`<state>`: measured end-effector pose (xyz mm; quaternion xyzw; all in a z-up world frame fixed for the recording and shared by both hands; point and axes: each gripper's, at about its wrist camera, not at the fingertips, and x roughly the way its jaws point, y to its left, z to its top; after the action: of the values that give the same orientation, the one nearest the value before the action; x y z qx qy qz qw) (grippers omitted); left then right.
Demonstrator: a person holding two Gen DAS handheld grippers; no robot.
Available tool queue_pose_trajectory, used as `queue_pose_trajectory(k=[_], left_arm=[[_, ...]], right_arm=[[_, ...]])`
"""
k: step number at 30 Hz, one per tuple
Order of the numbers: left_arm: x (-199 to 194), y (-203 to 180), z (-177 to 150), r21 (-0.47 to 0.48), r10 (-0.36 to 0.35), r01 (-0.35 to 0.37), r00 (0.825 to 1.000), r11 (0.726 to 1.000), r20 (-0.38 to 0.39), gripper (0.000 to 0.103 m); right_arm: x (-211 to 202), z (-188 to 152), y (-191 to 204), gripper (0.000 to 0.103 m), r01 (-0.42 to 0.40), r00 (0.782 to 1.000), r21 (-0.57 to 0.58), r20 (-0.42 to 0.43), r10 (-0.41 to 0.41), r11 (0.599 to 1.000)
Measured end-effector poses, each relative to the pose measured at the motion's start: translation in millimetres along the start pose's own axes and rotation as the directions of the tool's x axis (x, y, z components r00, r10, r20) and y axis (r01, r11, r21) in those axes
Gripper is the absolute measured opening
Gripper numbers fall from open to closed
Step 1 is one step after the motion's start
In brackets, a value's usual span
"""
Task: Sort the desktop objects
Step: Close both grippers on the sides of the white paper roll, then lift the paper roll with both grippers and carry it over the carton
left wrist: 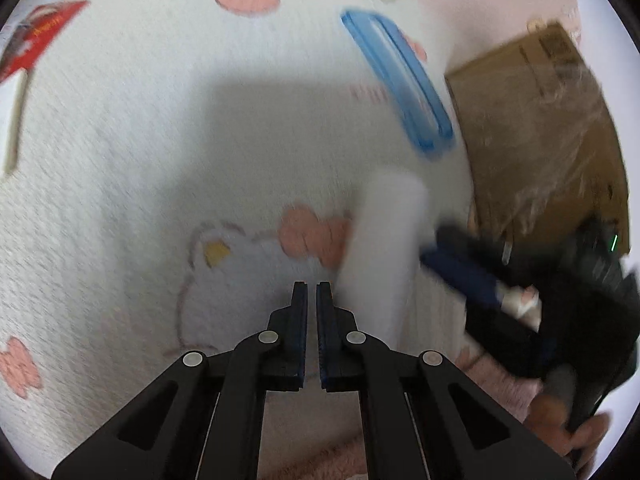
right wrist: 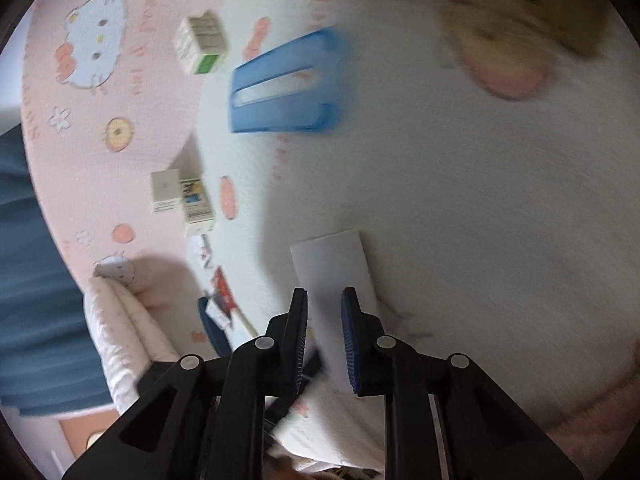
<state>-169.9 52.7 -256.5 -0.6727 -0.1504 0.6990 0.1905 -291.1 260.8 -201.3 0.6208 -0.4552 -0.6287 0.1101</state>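
Left claw (left wrist: 311, 286) is pressed nearly together with nothing in it, hanging over the mat (left wrist: 120, 160) just left of the white box (left wrist: 384, 240).

Right claw (right wrist: 325, 294) is narrowed down with that same white box running between its jaws. Everything's smeared, so I honestly can't tell if the pads are biting it yet or just straddling it.

So the step looks like: right claw grabs the white box, then it goes wherever it's being sorted to. My guess is the blue tray (right wrist: 284, 88) further up the mat, or the cardboard box (left wrist: 536, 132) off to the right.

Tips for doing it clean:
- Centre the box between the pads before lifting. It looks light and smooth, so an edge pinch could let it swivel or slip.
- Lift straight up first; the fluffy mat could drag a corner.
- Keep the empty left claw out of the way, it's sitting very near the box.
- Watch the small boxes (right wrist: 200, 46) near the tray on the way over.
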Motion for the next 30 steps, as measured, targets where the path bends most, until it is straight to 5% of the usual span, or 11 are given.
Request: queue_pose_trajectory(k=[7,9,11,22,30], left_arm=[[-16.5,2.3,1.6,-0.033,-0.01,0.012,0.998,0.999,0.064,0.009],[-23.7,9.6,5.1,-0.075,-0.037,0.043,0.996,0.996,0.083,0.033],[-25.8,15.3,7.2,-0.106,-0.09,0.099,0.992,0.989,0.087,0.039],[-14.4,0.2,-4.8,-0.032,-0.155,0.156,0.988,0.987,0.028,0.046],[-6.2,-7.1,1.1,-0.023,-0.209,0.21,0.978,0.977,0.026,0.041]], right_arm=[[5.8,1.9,32.1,0.022,0.032,0.998,-0.172,-0.046,-0.04,0.985],[-1.0,4.7,32.4,0.051,0.057,0.997,-0.192,-0.032,-0.065,0.98],[-2.4,8.8,33.5,0.059,0.076,0.995,-0.233,-0.047,-0.089,0.97],[18.0,12.1,18.5,0.059,0.072,0.989,-0.199,-0.11,-0.095,0.977],[32.0,15.5,6.7,0.059,0.091,0.983,-0.166,-0.144,-0.116,0.982]])
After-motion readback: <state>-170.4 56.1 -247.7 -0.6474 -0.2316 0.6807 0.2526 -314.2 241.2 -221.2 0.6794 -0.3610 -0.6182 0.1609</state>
